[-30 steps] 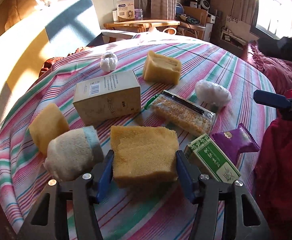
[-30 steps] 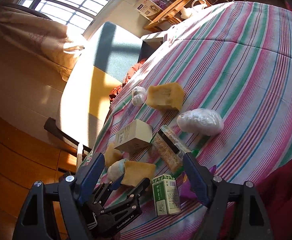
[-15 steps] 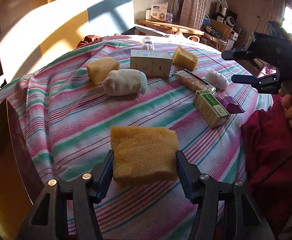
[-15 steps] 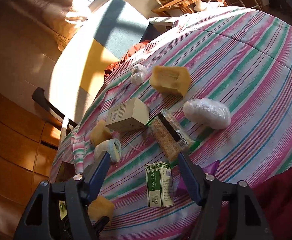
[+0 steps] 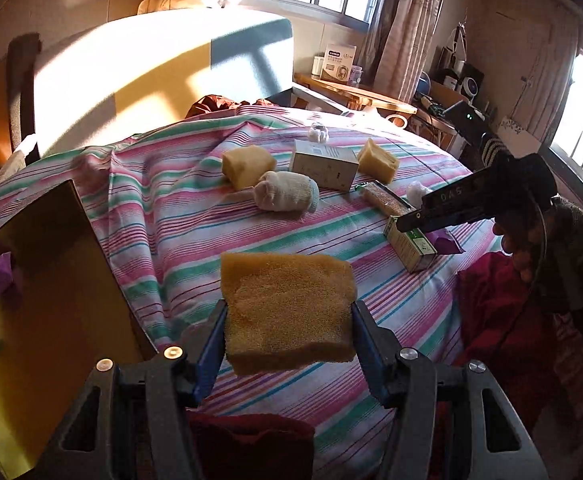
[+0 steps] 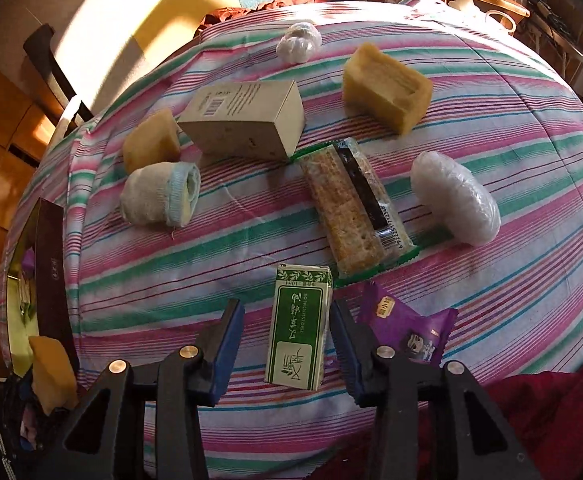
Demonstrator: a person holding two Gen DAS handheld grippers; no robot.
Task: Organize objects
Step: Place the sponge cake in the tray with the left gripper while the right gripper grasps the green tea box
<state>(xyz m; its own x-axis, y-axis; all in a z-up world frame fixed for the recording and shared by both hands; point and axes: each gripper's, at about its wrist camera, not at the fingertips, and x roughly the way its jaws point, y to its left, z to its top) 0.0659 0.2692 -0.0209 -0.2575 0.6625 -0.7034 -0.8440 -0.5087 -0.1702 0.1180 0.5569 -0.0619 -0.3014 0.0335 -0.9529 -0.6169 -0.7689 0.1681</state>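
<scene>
Yellow sponge slab clamped between blue pads of left claw, held clear above striped bedcover, beside open brown box at left. Right claw straddles green carton lying on bedcover; jaws have just been closing, right pad at carton's edge, left pad still apart, no grip yet. Purple snack packet just right of carton; cracker pack, rolled sock, beige box farther off.
</scene>
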